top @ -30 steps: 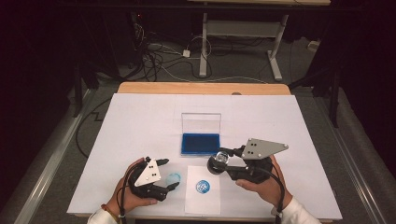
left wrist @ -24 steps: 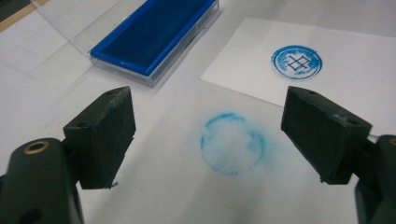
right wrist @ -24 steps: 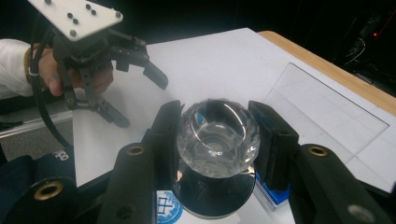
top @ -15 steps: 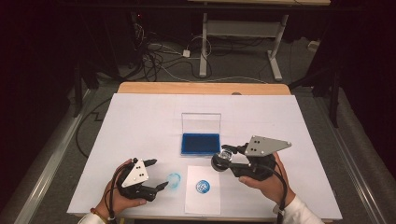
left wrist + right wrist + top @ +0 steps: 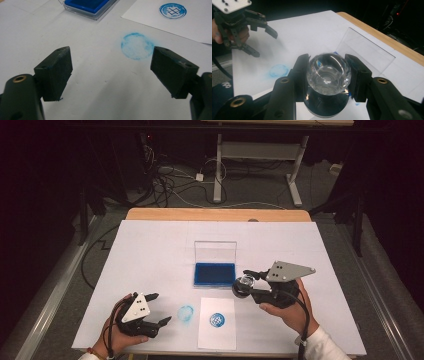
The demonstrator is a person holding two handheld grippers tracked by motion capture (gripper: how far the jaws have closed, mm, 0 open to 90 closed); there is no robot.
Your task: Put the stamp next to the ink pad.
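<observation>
My right gripper (image 5: 244,284) is shut on a round stamp with a clear glass knob (image 5: 328,72), held just above the table by the blue ink pad (image 5: 215,273), whose clear lid (image 5: 215,251) stands up. A white paper sheet (image 5: 216,335) near the front edge bears a round blue print (image 5: 216,320). Left of it a faint blue ring smudge (image 5: 185,312) marks the table cover. My left gripper (image 5: 161,308) rests low at the front left, a little apart from the smudge (image 5: 137,46). Its jaws have just been opening and stand wide with nothing between them.
A white cover (image 5: 150,255) spreads over the table, with a wooden strip (image 5: 215,214) showing at the far edge. Beyond lie a dark floor, cables (image 5: 170,185) and a desk frame (image 5: 255,155). The front edge runs close under both hands.
My left gripper has drawn back to the left, away from the blue smudge, and its jaws stand wider. The right gripper has kept still with the stamp.
</observation>
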